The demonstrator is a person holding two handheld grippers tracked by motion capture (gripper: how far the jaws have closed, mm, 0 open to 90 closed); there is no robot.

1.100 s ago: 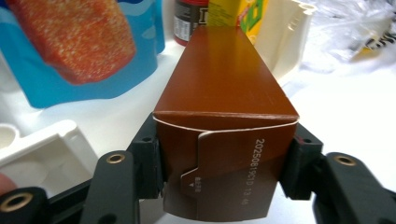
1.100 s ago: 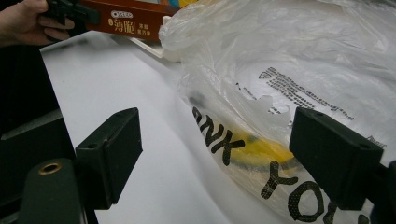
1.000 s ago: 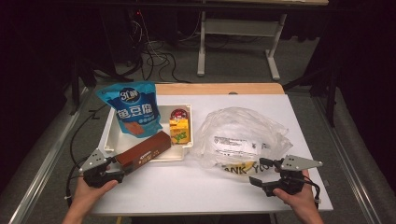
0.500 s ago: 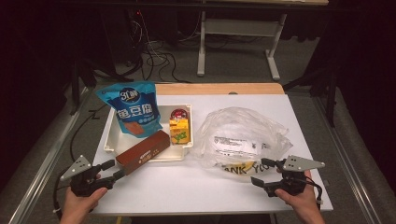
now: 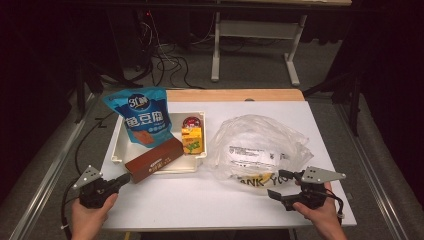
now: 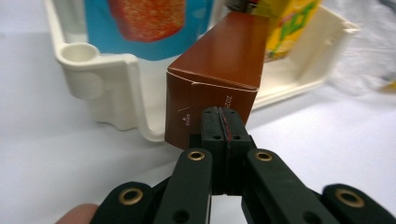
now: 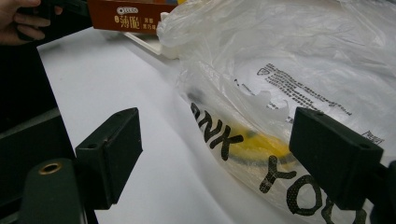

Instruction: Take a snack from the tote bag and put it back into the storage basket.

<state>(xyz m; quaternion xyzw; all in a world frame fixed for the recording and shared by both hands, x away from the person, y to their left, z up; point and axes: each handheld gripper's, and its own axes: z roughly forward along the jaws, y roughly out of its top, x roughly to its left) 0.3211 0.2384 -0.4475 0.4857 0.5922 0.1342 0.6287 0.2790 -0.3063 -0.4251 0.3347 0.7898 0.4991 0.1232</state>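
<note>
Your left gripper (image 5: 122, 180) sits in the lower left of the high view, its black jaws pressed flat together with nothing between them; they have just been closing. In the left gripper view the joined tips (image 6: 223, 122) stand right at the end flap of the brown box (image 6: 215, 77), so near that you cannot tell whether they touch it. That box is smooth cardboard, long and square-edged, and it lies tilted over the front rim of the cream tray (image 5: 118, 145), one end in the tray and the other out on the white table (image 5: 200, 200).

The tray is hard moulded plastic with rounded corners. Inside it a glossy blue pouch (image 5: 142, 117) leans upright at the left, and a small yellow carton (image 5: 192, 140) stands at the right with a small red-topped item (image 5: 190, 122) behind it.

Your right gripper (image 5: 282, 184) is in the lower right of the high view with its jaws wide apart and holding nothing. In the right gripper view they stand to either side of the near edge of the plastic bag (image 7: 289, 79), which is thin, clear and crinkled, printed with black letters and a yellow mark. The bag lies heaped on the table just right of the tray.
</note>
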